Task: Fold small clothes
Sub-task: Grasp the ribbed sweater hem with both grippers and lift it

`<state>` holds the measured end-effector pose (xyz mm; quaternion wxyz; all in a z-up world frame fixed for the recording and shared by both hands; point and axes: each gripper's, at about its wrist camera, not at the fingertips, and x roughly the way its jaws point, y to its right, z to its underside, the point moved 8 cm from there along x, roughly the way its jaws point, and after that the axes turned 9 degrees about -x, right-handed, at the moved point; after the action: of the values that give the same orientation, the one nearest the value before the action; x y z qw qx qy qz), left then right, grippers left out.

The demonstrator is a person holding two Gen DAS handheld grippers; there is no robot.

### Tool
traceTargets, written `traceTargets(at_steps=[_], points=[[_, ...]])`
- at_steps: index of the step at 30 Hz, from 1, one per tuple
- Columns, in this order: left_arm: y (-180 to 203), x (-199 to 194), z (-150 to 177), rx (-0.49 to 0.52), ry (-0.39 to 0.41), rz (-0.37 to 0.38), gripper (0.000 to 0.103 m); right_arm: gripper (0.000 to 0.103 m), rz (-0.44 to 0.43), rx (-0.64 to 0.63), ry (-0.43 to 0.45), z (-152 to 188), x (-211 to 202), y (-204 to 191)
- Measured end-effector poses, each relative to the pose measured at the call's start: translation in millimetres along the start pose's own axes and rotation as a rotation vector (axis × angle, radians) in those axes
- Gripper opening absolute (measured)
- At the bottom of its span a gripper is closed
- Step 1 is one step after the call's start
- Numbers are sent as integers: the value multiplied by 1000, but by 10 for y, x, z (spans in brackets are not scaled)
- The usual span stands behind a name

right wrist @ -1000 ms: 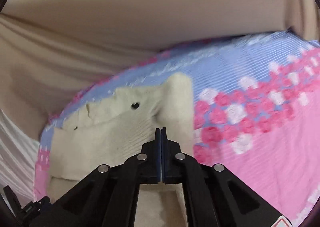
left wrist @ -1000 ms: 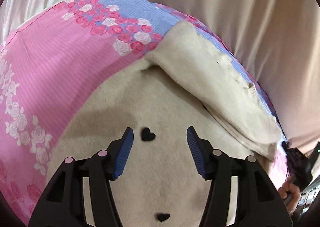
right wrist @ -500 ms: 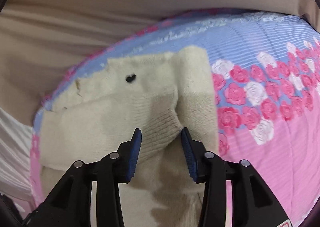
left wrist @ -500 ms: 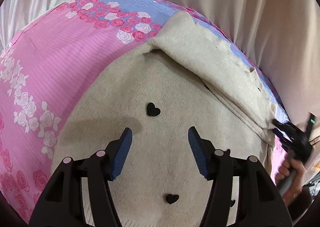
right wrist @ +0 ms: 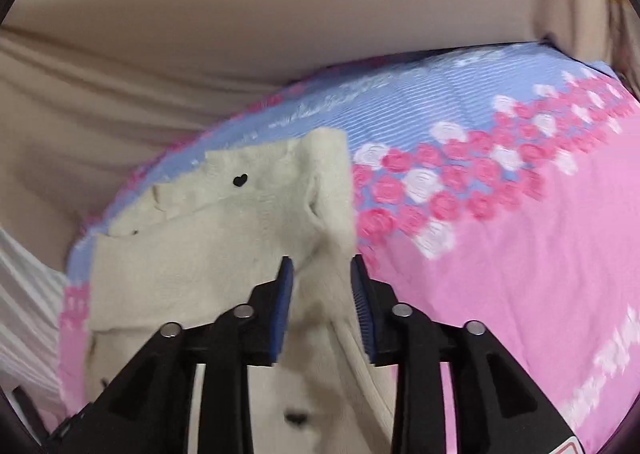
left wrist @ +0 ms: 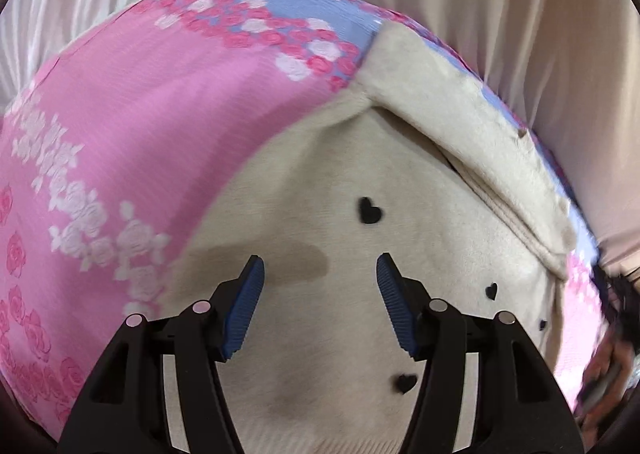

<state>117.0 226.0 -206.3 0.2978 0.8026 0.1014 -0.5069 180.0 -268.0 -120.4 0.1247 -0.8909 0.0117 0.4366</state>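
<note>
Cream knitted garment spread flat on a pink and blue floral sheet, reaching toward the sheet's far edge, where the blue band runs. Near hem cut off at the bottom of both views, so full outline not visible. One side folded inward as a long flap lying over the body; whatever sits beneath the flap hidden, only a dark slit showing along its lower edge. Four small black hearts countable in the left wrist view, a fifth dark speck near the flap's far end too small to identify. From the right wrist camera, two hearts: one on the far part, one blurred close to the bottom edge.

Left gripper hovering above the body of the garment, blue pads well apart, nothing pinched between them. Right gripper with jaws opening, a raised ridge of cream knit standing in the gap, pads not pressing it.

Right margin of the left wrist view smeared: dark gripper parts and part of a hand, details unreadable. Beige draped cloth behind the sheet's far edge; white pleated fabric at the left corner.
</note>
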Motion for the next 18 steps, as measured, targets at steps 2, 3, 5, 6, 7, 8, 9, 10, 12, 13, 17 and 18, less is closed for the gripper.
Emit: traceTargets(at_steps=[2,3,5,6,7,8,9,10,12,13,17,18], points=[[-205,-90,-7,-25,-8,-7,57,36,-6,31,-31,367,-334,216],[-270,-130,9,-27,-9,-5,57,37,-10,36,-54,540,-446,302],[-424,-198,77,-22,-20,-21,58,39,-16,47,-127,1064,-672,455],[-510,-215,146,-18,-42,-28,58,39,-20,49,-164,1285,-722,475],[-580,-222,223,-21,-70,-31,59,39,-21,53,-205,1565,-811,496],[-647,-227,306,-31,-99,-28,59,40,-26,67,-228,1758,-884,506],[-691,-226,367,-41,-123,-23,62,42,-37,91,-249,1952,-925,504],[-742,-218,442,-53,-153,-23,64,42,-51,116,-278,2168,-953,482],[-818,-263,566,-67,-171,1,66,42,-76,148,-319,2450,-952,406],[-827,-279,608,-61,-182,-6,70,42,-100,157,-332,2556,-924,327],[-859,-310,738,-45,-210,-1,73,49,-115,128,-315,2631,-881,86],[-850,-311,754,-31,-208,-5,73,45,-119,125,-305,2615,-862,52]])
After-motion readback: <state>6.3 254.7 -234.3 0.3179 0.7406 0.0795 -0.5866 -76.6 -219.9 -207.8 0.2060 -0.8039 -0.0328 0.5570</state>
